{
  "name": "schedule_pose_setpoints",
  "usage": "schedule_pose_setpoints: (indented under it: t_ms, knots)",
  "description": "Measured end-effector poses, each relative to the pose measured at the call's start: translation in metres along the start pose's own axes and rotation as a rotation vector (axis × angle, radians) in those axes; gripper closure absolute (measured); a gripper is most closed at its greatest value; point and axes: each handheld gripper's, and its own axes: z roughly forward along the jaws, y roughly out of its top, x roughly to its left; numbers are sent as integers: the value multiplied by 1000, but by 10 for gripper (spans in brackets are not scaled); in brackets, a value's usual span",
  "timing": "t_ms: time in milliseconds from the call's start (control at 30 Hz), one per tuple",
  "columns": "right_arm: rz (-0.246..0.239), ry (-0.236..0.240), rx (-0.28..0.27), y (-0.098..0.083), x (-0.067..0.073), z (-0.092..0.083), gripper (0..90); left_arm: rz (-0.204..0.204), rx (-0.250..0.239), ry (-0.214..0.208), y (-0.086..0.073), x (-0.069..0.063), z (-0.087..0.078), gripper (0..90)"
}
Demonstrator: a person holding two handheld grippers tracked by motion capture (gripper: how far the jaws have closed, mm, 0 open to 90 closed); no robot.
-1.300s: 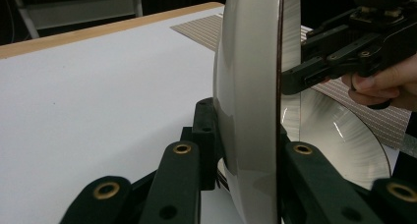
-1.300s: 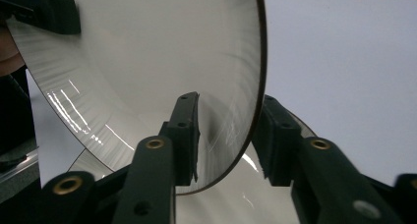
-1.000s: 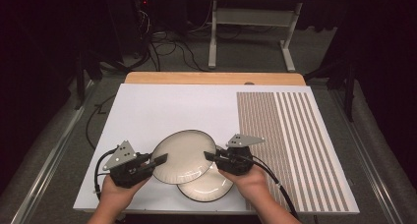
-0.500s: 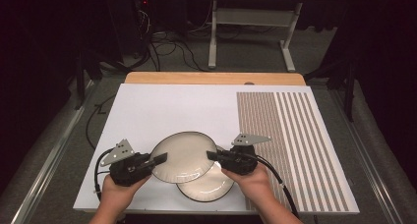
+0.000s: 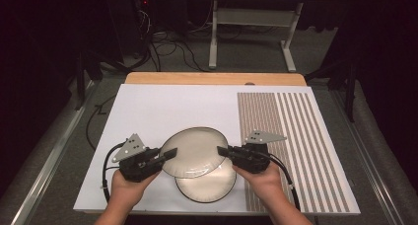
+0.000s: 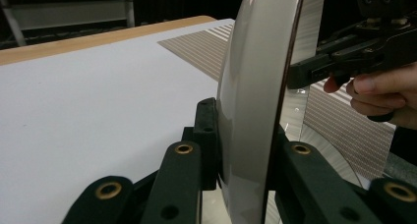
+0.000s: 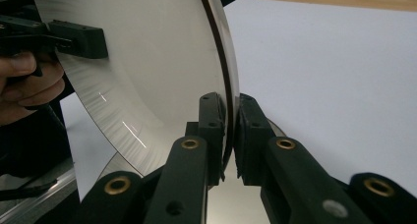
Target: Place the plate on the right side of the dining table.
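Upper plate (image 5: 193, 152) is being held above a second plate (image 5: 207, 185), which is lying flat on the white mat (image 5: 162, 111) near the table's front edge. The upper plate is overlapping the lower one's far side in the high view and looks lifted off it, though whether the two are touching underneath cannot be told.

Left gripper (image 5: 170, 154) is pinching the upper plate's left rim; in the left gripper view its jaws are standing narrow, one on each face of the rim (image 6: 251, 135), clamping it edge-on. Right gripper (image 5: 223, 151) is doing the same on the opposite rim; in the right gripper view its jaws are nearly together with the thin dark-edged rim (image 7: 227, 116) between them. Two grips across from each other are likely keeping the plate level and stopping it swinging, since one pinch on a smooth rim would let it tip.

Both of the person's hands are coming in from the bottom, left hand (image 5: 129, 183) and right hand (image 5: 261, 178), with cables trailing back. Striped mat section (image 5: 291, 151) is lying to the right, with the wooden table edge (image 5: 212, 78) beyond.

Judgement: unstacking or moving the top plate, early in the carry.
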Motion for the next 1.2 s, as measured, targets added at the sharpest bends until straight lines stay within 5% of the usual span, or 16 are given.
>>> schedule_pose_setpoints:
  t_ms: [567,1200]
  knots:
    - [20,-132,-57,1,-37,-75,848,47,62,-84,42,-34,75,772]
    - [76,-284,-95,-28,-79,-147,847,62,143,-171,60,-70,165,758]
